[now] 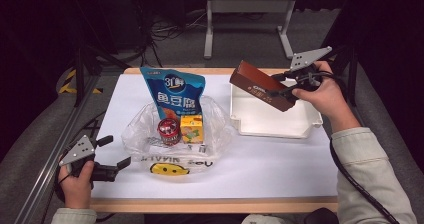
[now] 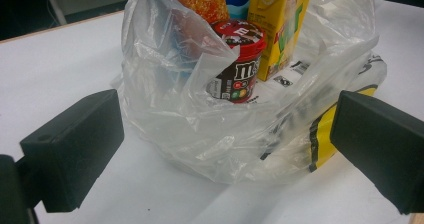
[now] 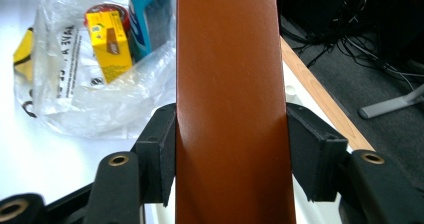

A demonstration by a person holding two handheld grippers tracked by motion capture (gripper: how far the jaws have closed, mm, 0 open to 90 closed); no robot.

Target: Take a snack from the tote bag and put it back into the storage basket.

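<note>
The brown box (image 3: 230,104) runs off top and bottom edges; its print (image 1: 261,90) is unreadably small.

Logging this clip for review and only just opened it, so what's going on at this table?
A person is packing snacks into a clear plastic bag. The right gripper is clamped on a long brown box, held in the air above a white tray. The bag already holds a blue snack pouch, a red-lidded candy cup and a yellow drink carton. The left gripper sits open at the bag's near left edge, gripping nothing.
</note>
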